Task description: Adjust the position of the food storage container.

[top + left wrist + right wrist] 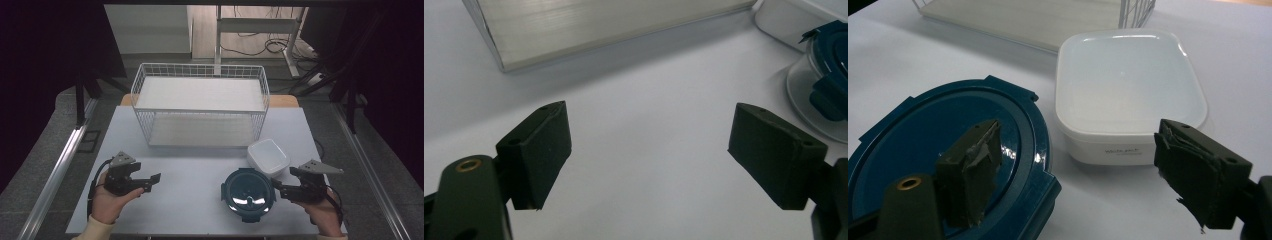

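Observation:
A round glass container with a dark blue clip lid (248,194) (943,160) (826,85) sits on the white table at the front right. Behind it, touching or nearly so, is a white rectangular lidded box (268,156) (1128,97). My right gripper (275,189) (1075,172) is open just right of the blue lid, one jaw above the lid's edge, the other in front of the white box. My left gripper (153,182) (649,160) is open at the front left over bare table, holding nothing.
A white wire basket shelf with two wooden boards (200,105) (589,30) (1038,15) stands at the back middle of the table (200,165). Beyond the table are a desk frame and floor cables.

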### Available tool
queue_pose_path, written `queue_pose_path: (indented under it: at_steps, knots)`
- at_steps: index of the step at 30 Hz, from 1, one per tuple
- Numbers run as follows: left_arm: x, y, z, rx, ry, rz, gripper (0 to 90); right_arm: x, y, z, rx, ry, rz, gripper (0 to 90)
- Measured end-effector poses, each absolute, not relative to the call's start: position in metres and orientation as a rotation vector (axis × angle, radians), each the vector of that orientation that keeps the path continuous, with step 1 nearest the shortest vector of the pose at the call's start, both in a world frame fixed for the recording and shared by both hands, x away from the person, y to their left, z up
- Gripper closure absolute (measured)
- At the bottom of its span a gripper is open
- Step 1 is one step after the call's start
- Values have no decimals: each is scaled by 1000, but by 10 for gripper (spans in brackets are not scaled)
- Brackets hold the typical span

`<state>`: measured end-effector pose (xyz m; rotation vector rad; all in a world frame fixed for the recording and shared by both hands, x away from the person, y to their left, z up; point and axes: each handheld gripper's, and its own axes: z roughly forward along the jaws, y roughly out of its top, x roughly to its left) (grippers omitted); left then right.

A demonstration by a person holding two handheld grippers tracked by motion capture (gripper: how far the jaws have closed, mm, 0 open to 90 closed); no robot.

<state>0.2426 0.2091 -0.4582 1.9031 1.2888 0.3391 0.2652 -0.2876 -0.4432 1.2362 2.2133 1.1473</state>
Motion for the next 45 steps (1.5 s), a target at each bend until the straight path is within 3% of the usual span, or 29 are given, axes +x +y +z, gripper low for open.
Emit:
queue_pose_path:
  at_steps: [29, 37, 45]
  knots:
    - [242, 205, -455, 1932, 1270, 297, 170, 265, -304, -440, 1326, 2210, 1143, 286]
    - [241, 199, -459, 1964, 1259, 285, 170, 263, -311, -442, 1378, 2212, 1080, 364]
    - [242, 192, -465, 1998, 1245, 265, 169, 263, -315, -455, 1398, 2345, 917, 511]
